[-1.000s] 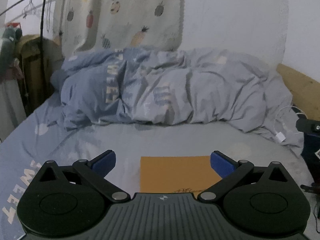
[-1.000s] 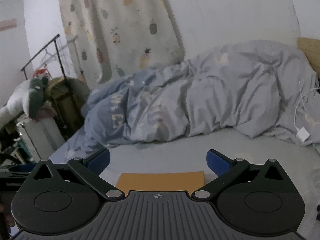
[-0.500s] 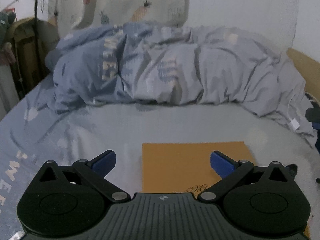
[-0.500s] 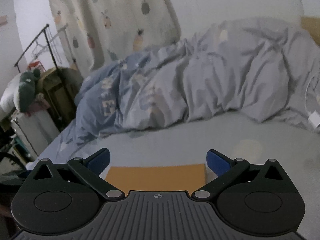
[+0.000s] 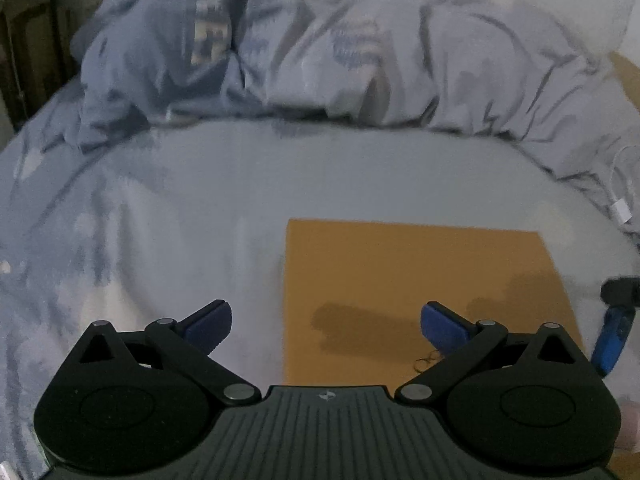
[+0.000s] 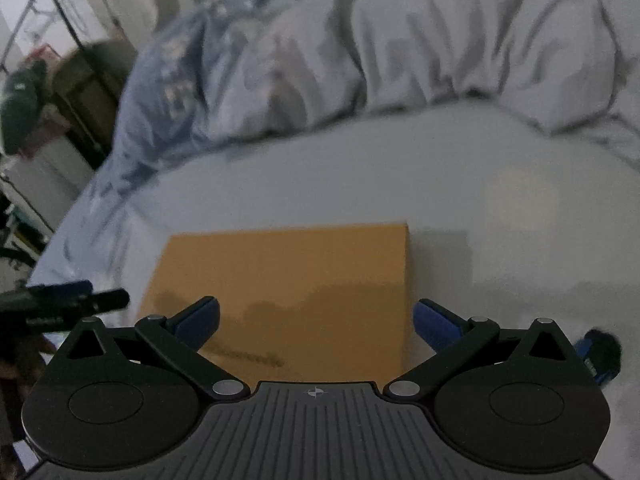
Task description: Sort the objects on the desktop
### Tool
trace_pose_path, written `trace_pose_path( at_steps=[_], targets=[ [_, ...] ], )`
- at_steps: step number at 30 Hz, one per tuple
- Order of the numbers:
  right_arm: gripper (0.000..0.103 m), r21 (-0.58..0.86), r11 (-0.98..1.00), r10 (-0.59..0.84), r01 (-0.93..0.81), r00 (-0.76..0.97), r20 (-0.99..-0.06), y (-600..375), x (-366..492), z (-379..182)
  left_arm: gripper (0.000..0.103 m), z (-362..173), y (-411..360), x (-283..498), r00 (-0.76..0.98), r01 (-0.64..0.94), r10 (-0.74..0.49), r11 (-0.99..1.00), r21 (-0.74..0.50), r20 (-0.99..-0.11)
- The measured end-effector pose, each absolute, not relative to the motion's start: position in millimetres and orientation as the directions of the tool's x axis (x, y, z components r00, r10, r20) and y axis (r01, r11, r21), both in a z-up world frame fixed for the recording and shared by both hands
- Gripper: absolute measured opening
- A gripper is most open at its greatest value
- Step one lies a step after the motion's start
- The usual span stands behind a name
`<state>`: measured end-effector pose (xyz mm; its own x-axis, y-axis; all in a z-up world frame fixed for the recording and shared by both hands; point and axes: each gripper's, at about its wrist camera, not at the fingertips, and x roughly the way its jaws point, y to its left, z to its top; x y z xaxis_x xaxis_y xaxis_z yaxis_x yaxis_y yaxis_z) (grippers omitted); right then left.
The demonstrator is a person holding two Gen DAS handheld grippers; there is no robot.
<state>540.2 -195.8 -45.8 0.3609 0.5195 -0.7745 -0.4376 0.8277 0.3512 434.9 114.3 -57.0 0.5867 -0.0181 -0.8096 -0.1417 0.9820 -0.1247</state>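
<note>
left gripper (image 5: 325, 320): spread wide, holding nothing; hovering over near-left part of orange board (image 5: 420, 280), left finger out past board's left edge over bed sheet (image 5: 200, 208)
right gripper (image 6: 316, 318): spread wide too, nothing between pads; left finger over board, right finger just off board's right edge, above sheet
orange board: flat on sheet near bed's front edge, top bare apart from a faint scribble or logo at its near edge; shadows of both grippers across it
blue object (image 6: 600, 354): small, dark-tipped, on sheet just right of right gripper, off board's right side; blurred, type unclear
blue item at right edge (image 5: 614, 332): seen from left wrist past board's right edge; dark part above it is likely the other gripper, can't confirm
duvet (image 5: 320, 48): bunched along far side of bed, well apart from board
white cable (image 5: 622, 208): at right edge of bed, near duvet
progress: judged at start; nothing gripped, nothing placed on board, no sorted group visible
left to do: probably all of it; pick up blue object first, sorting destination not visible
</note>
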Motion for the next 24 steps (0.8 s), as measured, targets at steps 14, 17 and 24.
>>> trace_pose_path(
  at_steps=[14, 17, 24],
  targets=[
    [0.103, 0.361, 0.843, 0.477, -0.399, 0.243, -0.845, -195, 558, -107, 0.103, -110, 130, 468, 0.463, -0.117, -0.162, 0.963, -0.241, -0.871],
    [0.103, 0.378, 0.837, 0.48, -0.396, 0.201, -0.854, -191, 559, -116, 0.103, -115, 131, 472, 0.45, -0.109, -0.214, 0.95, -0.291, -0.867],
    [0.103, 0.401, 0.842, 0.482, -0.361, 0.17, -0.859, -182, 560, -123, 0.103, -123, 127, 478, 0.42, -0.095, -0.257, 0.941, -0.324, -0.87]
  ],
)
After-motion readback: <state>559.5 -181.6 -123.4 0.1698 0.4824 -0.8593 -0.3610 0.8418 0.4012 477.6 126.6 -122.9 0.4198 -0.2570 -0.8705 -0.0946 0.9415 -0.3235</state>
